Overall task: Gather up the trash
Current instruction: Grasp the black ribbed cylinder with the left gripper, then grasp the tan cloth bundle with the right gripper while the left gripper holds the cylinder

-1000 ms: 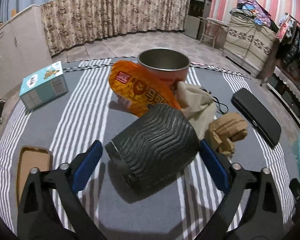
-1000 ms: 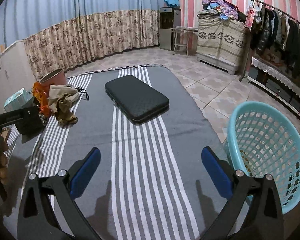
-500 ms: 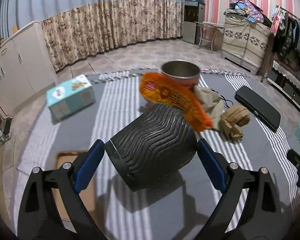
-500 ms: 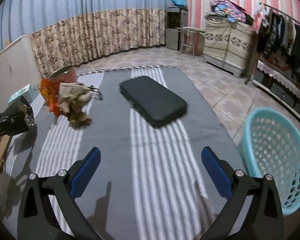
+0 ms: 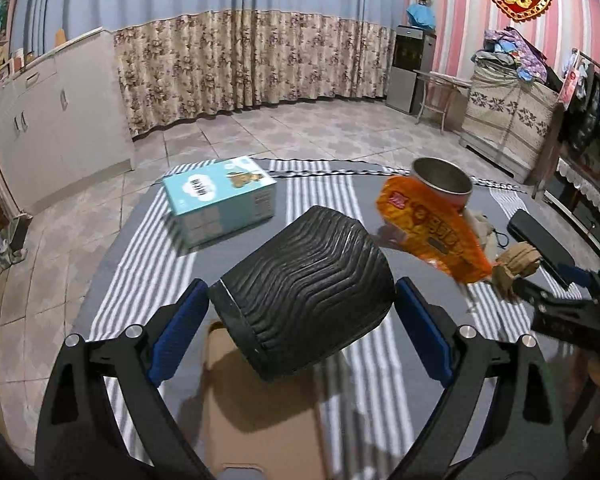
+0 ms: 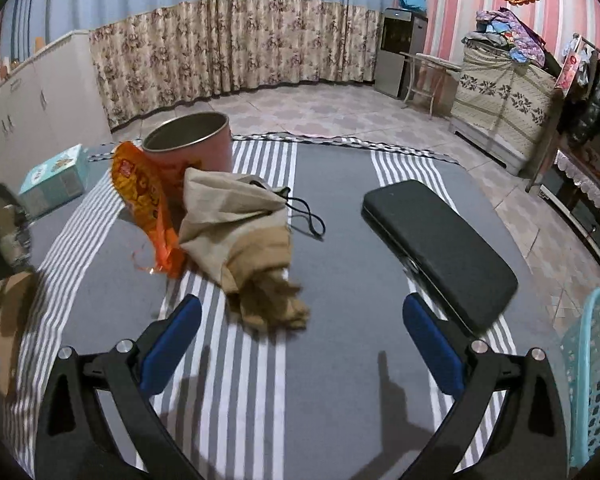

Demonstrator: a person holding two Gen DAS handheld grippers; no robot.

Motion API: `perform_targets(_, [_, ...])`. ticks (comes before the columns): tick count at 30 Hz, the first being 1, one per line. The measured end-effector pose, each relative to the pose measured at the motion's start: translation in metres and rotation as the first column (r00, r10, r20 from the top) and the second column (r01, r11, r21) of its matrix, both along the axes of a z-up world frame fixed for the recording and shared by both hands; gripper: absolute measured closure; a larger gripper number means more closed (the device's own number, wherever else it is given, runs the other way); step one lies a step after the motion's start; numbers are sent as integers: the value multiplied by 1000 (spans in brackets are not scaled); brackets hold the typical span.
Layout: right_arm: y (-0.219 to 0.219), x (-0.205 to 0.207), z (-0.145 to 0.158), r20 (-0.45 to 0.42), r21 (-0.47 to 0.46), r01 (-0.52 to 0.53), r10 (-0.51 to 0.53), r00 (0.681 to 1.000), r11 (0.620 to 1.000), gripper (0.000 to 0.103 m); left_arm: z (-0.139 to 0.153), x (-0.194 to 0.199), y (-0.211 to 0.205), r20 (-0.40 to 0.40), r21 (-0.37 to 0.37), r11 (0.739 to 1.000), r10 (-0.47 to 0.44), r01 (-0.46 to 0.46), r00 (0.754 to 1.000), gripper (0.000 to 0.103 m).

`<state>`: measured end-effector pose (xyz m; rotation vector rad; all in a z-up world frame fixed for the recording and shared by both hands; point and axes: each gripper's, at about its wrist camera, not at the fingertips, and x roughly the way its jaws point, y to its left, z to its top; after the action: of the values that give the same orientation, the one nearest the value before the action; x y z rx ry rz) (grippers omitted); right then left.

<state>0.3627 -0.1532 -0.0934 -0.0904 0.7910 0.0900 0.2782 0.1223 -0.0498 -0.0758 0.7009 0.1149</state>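
Mat: grey striped mat (image 6: 332,360) covering the floor, everything lies on it.
Basket: turquoise basket (image 6: 592,380) at the mat's right edge.
Case: black case (image 6: 440,248) just ahead of the right gripper.
Bin: black ribbed bin (image 5: 304,292), tilted on its side, clamped between the blue pads of the left gripper (image 5: 298,332).
Snack bag: orange snack bag (image 6: 148,204) leaning on the metal pot (image 6: 190,146), touching the beige cloth bag (image 6: 236,224).
Right gripper: right gripper (image 6: 302,348), fingers spread wide, holding nothing, above bare mat.
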Motion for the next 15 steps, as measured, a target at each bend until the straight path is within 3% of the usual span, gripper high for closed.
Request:
perform_targets(2, [4, 7, -2, -12, -5, -7, 7, 1000, 1000, 7, -2, 0, 6, -3, -2, 1000, 8, -8, 1000, 13])
perform_targets(4, [9, 13, -4, -29, -13, -22, 22, 999, 1000, 33, -4, 0, 11, -5, -9, 1000, 13, -13, 1000, 13])
perform_targets(7, [13, 14, -7, -61, 16, -63, 63, 996, 998, 55, -5, 0, 13, -4, -20, 1000, 18, -18, 1000, 13])
perform_targets(11, [13, 2, -3, -33, 16, -99, 99, 994, 995, 60, -1, -1, 6, 4, -11, 1000, 10, -10, 1000, 13])
perform_targets(15, [-6, -19, 17, 23, 75, -92, 90, 996, 993, 60, 6, -3, -8, 17, -4, 1000, -5, 6, 1000, 13])
